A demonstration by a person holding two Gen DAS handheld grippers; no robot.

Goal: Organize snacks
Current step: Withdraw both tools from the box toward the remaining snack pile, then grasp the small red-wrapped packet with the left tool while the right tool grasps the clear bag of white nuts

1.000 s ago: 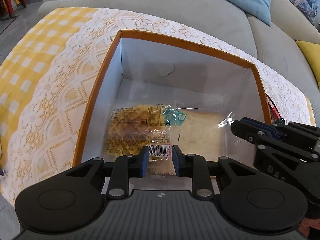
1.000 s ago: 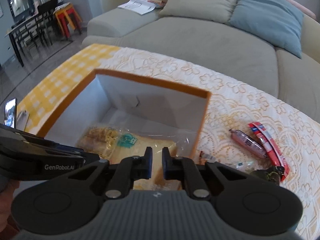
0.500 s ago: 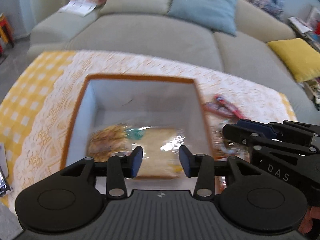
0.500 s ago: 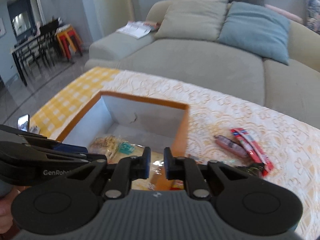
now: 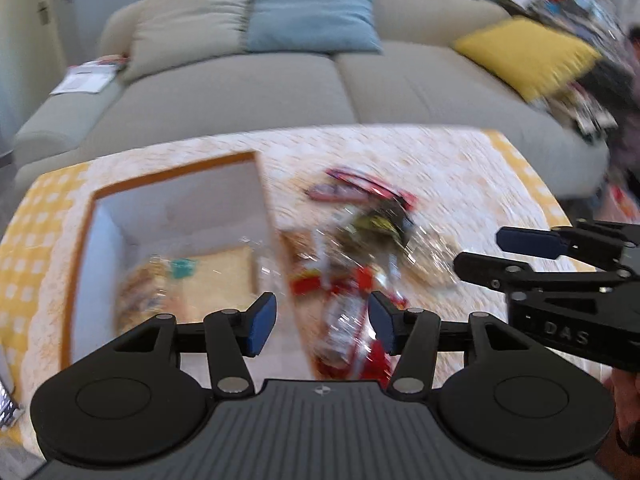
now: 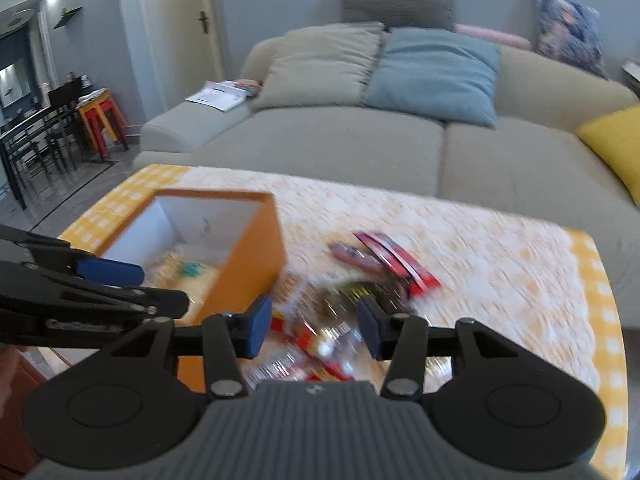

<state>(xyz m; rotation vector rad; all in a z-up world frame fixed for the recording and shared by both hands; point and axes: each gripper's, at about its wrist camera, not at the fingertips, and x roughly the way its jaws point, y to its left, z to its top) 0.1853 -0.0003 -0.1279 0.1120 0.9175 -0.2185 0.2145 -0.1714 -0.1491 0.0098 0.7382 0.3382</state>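
Left claw [image 5: 322, 322] has just been opening, nothing gripped; blurred snack pile [image 5: 360, 264] lies on the counter [image 5: 460, 176] right of the orange box [image 5: 176, 172]. Right claw [image 6: 314, 322] likewise spreads empty above those snacks [image 6: 340, 320], bread packet [image 6: 188, 276] inside the box [image 6: 256, 256].

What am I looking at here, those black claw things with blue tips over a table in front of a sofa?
They are two hand-held grippers, each with a camera looking along its fingers; no robot arm. One picture is from the left gripper, the other from the right gripper. Both have just been opening and hold nothing. On the yellow lace-covered table stands an orange cardboard box with a white inside, holding a clear-wrapped bread packet. Beside the box lies a blurred pile of red and shiny wrapped snacks, over which both grippers hover.
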